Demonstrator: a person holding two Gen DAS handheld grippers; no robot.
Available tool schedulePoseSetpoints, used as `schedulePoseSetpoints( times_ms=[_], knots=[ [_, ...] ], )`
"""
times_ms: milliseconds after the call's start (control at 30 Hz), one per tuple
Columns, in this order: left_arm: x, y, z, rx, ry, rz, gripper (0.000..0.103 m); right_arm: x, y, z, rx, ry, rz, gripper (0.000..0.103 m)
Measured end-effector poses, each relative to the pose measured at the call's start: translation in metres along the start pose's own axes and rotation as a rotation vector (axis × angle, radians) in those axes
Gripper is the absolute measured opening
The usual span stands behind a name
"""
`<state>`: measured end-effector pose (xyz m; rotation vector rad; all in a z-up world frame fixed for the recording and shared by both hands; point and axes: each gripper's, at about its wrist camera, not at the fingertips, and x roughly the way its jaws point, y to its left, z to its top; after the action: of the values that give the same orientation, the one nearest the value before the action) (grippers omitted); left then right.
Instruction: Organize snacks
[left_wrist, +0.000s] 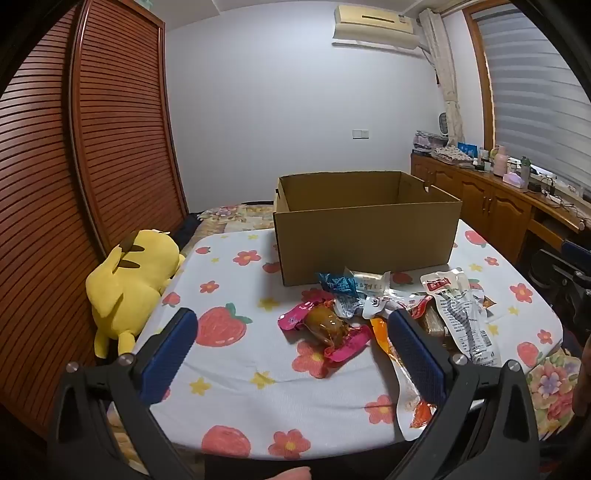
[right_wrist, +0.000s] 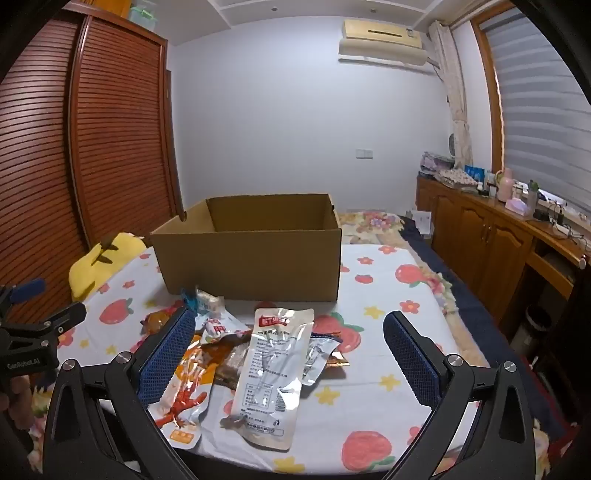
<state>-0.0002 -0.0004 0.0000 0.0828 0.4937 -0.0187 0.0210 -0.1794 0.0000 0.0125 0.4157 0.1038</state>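
Note:
An open brown cardboard box (left_wrist: 365, 236) stands on the strawberry-print table (left_wrist: 236, 354); it also shows in the right wrist view (right_wrist: 251, 258). A pile of snack packets lies in front of it: a pink packet with a brown snack (left_wrist: 325, 328), a blue and white packet (left_wrist: 351, 284), a long silver pouch with a red label (right_wrist: 273, 373) and an orange and white packet (right_wrist: 184, 398). My left gripper (left_wrist: 291, 321) is open above the table, near the pink packet. My right gripper (right_wrist: 288, 332) is open above the silver pouch. Both are empty.
A yellow plush toy (left_wrist: 129, 284) lies at the table's left edge. A wooden slatted wardrobe (left_wrist: 74, 155) stands left. A wooden cabinet (right_wrist: 491, 236) with small items runs along the right wall. The left gripper's body (right_wrist: 33, 332) shows at the right wrist view's left edge.

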Motion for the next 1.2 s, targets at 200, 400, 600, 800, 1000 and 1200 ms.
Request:
schedulePoseSetpoints(
  times_ms=[200, 400, 600, 800, 1000, 1200],
  knots=[
    [0.0003, -0.0007, -0.0002, 0.002, -0.002, 0.004, 0.103, 0.0008, 0.0005, -0.0003, -0.002, 0.003, -0.002, 0.103],
    [-0.0002, -0.0004, -0.0003, 0.001, -0.004, 0.002, 0.103, -0.0001, 0.0001, -0.0013, 0.002, -0.006, -0.001, 0.103],
    [0.0015, -0.0052, 0.0008, 0.001, -0.005, 0.001, 0.103, -0.0001, 0.0003, -0.0019, 0.002, -0.007, -0.001, 0.103],
    [0.0010, -0.0045, 0.0007, 0.000, -0.007, 0.001, 0.103, -0.0008, 0.0002, -0.0020, 0.003, -0.006, -0.001, 0.103],
    [-0.0030, -0.0070, 0.0018, 0.000, -0.008, -0.001, 0.103, -0.0010, 0.0001, -0.0020, 0.005, -0.007, -0.001, 0.103],
    [-0.0058, -0.0068, 0.0031, -0.001, -0.010, -0.002, 0.103, 0.0002, -0.0003, -0.0026, 0.005, -0.008, -0.001, 0.103]
  ],
)
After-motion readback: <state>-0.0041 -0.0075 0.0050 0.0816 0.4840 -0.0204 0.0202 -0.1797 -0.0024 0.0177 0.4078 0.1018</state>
